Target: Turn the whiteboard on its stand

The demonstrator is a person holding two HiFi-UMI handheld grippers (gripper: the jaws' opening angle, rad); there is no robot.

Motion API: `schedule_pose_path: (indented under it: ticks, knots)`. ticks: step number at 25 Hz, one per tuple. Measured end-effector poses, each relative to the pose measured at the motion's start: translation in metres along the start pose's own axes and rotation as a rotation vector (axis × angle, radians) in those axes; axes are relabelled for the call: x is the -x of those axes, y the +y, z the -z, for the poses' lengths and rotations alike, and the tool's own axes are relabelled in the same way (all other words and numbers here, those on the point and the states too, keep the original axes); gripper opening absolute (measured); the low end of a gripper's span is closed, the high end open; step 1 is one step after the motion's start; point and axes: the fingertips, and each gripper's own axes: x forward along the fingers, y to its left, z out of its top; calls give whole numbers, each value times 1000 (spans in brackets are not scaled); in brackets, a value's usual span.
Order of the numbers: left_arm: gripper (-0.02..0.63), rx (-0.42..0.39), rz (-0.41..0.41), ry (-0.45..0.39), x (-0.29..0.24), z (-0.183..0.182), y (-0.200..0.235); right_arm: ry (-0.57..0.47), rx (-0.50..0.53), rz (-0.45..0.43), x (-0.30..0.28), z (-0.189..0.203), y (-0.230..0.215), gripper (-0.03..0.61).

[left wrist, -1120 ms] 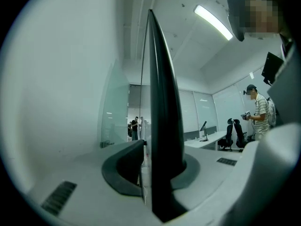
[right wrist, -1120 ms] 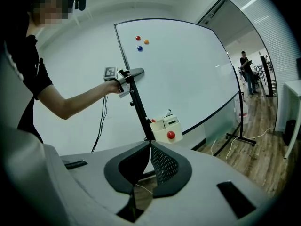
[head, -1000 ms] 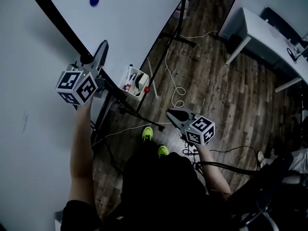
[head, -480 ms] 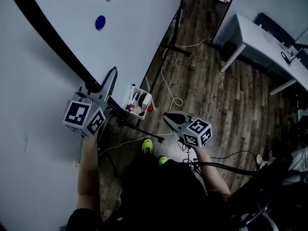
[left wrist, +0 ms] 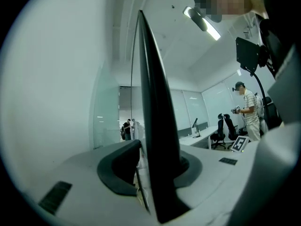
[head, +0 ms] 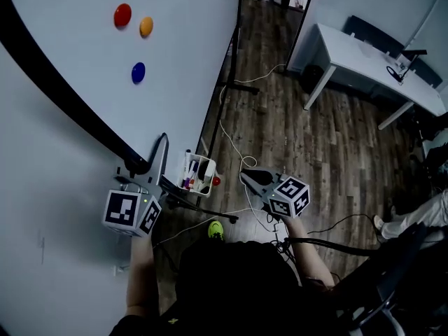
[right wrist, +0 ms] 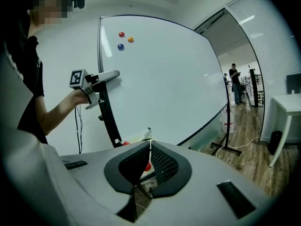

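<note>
- The whiteboard (head: 182, 54) fills the upper left of the head view. In the right gripper view its white face (right wrist: 164, 79) looks toward me, and its long axis runs from the left of the frame away to the right, above the stand (right wrist: 225, 147) on the floor (head: 308, 159).
- Its black edge (head: 63, 96) cuts diagonally from the upper left down to lower centre-left in the head view. In the left gripper view the edge stands near upright at centre.
- My left gripper (head: 143, 163) sits at the low end of that edge. Its fingers have just been opening and now stand apart, with the edge between them and the left pad clear of it.
- My right gripper (head: 246, 176) is at lower centre, well apart from the board, with its fingers together on nothing.
- A tray (head: 210, 170) of markers sits just right of the left gripper.
- Red (head: 122, 15), orange (head: 145, 26) and blue (head: 138, 72) magnets cling to the face at upper left.
</note>
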Motion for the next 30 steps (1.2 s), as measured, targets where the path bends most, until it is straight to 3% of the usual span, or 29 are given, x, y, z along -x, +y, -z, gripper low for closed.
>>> schedule_pose_path:
  ticks: [4, 10, 15, 18, 22, 30]
  knots:
    - [124, -92, -11, 53, 0, 2, -3, -10, -10, 39, -6, -3, -7, 26]
    - [124, -21, 19, 25, -1, 0, -4, -5, -23, 65, -28, 5, -8, 26]
    - [126, -8, 20, 21, -7, 10, -7, -13, -19, 76, -38, 15, -6, 26]
    - [129, 3, 34, 14, -37, 5, -6, -26, -28, 101, -35, 4, -23, 26]
    - [133, 17, 61, 40, -140, -24, 30, -27, -83, 159, -44, -52, -87, 26]
    - [133, 3, 47, 30, -163, -10, 36, -38, -120, 222, -24, -18, -89, 26]
